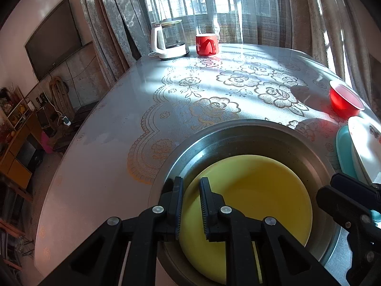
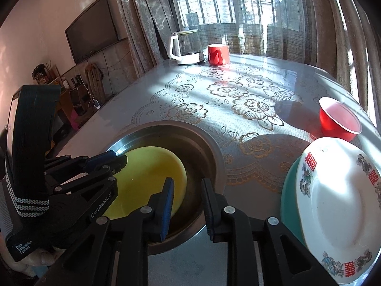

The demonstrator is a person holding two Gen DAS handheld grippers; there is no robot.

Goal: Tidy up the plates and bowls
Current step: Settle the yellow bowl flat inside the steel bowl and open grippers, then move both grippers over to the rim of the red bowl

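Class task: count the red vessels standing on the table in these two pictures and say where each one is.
2. A red mug stands at the far edge beside the kettle; a red bowl sits at the right, beyond the white plate.

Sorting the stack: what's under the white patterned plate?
A teal dish sits beneath the white patterned plate; only its left edge shows. Anything lower is covered.

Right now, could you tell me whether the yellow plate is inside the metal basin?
Inside: the yellow plate leans within the metal basin, whose rim surrounds it.
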